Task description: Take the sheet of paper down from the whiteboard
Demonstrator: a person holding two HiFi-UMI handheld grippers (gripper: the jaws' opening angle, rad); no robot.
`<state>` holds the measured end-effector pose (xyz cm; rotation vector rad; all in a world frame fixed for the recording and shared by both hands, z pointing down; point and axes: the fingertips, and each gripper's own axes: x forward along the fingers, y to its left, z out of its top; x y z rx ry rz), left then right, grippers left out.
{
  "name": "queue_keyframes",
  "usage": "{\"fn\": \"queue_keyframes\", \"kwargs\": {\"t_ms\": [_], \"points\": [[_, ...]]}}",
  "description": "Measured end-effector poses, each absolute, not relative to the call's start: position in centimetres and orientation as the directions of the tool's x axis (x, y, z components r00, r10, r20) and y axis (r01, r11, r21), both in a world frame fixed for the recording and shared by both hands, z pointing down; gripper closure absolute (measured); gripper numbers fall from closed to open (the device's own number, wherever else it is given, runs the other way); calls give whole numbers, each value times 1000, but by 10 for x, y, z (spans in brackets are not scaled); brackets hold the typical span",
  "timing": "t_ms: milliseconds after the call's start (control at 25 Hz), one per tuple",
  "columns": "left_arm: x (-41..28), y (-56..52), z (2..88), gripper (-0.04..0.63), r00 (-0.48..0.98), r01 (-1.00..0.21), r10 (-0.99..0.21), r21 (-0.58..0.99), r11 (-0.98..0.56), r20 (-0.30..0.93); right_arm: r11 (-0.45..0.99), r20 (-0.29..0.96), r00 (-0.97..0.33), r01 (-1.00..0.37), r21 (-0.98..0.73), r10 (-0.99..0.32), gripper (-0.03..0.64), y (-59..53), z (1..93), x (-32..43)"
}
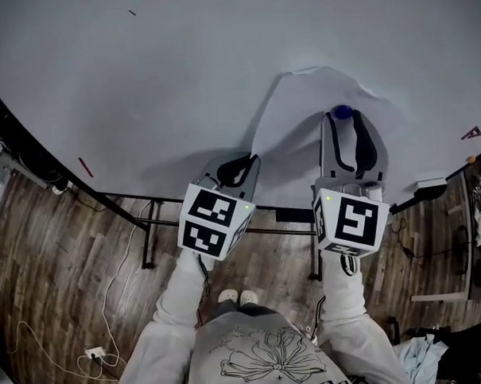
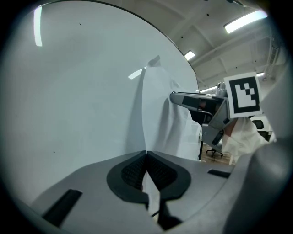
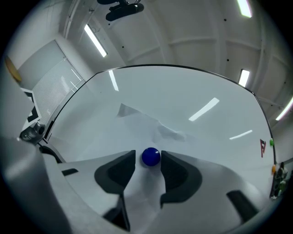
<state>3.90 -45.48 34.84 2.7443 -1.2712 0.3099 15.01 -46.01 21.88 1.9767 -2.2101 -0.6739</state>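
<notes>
A white sheet of paper (image 1: 298, 133) hangs on the whiteboard (image 1: 140, 80), buckled along its top, with a blue round magnet (image 1: 343, 111) on its right part. My left gripper (image 1: 238, 168) is shut on the sheet's left edge; in the left gripper view the paper (image 2: 158, 114) runs down into the closed pads (image 2: 146, 154). My right gripper (image 1: 345, 119) stands open with a finger on either side of the magnet. In the right gripper view the magnet (image 3: 151, 156) sits between the fingertips (image 3: 132, 157), apart from both, on the paper (image 3: 146, 128).
A red piece (image 1: 470, 133) sticks to the board's right side and a short red mark (image 1: 84, 166) to its left. Below the board are its black stand bars (image 1: 158, 223), an eraser (image 1: 431, 184) on the ledge, and cables (image 1: 96, 357) on the wooden floor.
</notes>
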Motion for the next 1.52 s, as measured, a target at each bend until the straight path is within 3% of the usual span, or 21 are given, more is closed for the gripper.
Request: {"fn": "queue_keyframes", "kwargs": {"t_ms": [240, 600, 1040, 1520], "points": [[34, -454, 344, 589, 615, -775, -756, -3, -631, 223, 18, -224, -115, -920, 392, -968, 494, -463, 218, 155], [25, -451, 333, 591, 589, -799, -782, 7, -601, 205, 61, -219, -143, -937, 344, -965, 499, -461, 218, 157], [-7, -442, 330, 591, 527, -844, -824, 18, -535, 207, -7, -271, -75, -957, 290, -960, 499, -440, 202, 193], [-69, -423, 327, 591, 396, -906, -886, -50, -419, 242, -42, -228, -13, -972, 233, -974, 499, -447, 207, 229]]}}
